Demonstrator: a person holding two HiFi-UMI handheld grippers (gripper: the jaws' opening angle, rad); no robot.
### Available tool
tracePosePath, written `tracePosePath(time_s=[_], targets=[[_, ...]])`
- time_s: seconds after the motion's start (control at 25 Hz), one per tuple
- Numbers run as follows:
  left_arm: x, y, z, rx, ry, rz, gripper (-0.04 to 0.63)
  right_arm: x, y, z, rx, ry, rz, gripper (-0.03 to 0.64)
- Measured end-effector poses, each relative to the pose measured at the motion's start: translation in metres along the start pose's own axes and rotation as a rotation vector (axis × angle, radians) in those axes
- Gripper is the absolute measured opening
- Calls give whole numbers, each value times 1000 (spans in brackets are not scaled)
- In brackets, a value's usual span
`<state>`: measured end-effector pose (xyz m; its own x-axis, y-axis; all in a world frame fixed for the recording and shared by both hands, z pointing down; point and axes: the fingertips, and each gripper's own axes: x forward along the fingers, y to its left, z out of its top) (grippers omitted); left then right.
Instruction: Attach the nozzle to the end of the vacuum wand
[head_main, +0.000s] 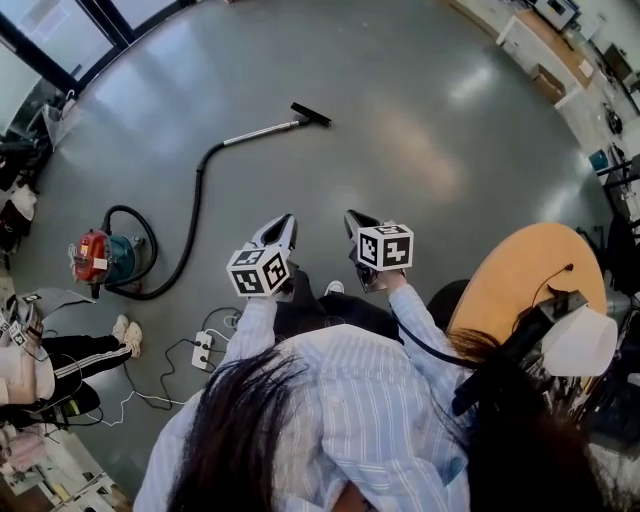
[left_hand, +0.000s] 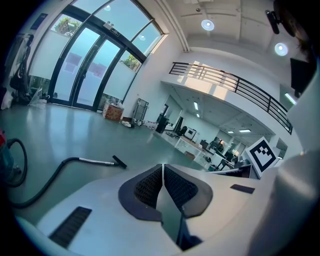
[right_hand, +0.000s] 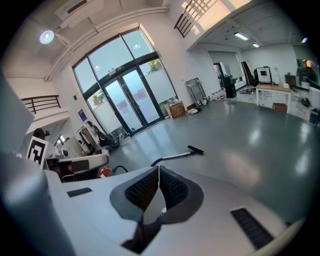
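The black nozzle (head_main: 311, 115) sits at the end of the metal vacuum wand (head_main: 265, 131), which lies on the grey floor (head_main: 420, 120), well ahead of the person. A dark hose (head_main: 196, 210) curves back to the red vacuum cleaner (head_main: 100, 258). The left tool (head_main: 286, 224) and right tool (head_main: 353, 220) hover side by side, both closed and empty.

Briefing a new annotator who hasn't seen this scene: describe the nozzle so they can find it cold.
Start at the red and teal vacuum canister on the grey floor at the head view's left. Follow its black hose up to the silver wand; the nozzle is the flat black bar across the wand's far tip.
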<state>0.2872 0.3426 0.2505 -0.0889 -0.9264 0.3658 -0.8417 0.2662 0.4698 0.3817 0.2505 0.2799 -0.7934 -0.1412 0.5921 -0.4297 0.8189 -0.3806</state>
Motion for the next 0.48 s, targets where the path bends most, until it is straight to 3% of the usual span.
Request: tracePosePath(time_s=[0.48], targets=[[-1,7,-2,-11,5,13,17,3,-1,-1,0,10,-10,12]])
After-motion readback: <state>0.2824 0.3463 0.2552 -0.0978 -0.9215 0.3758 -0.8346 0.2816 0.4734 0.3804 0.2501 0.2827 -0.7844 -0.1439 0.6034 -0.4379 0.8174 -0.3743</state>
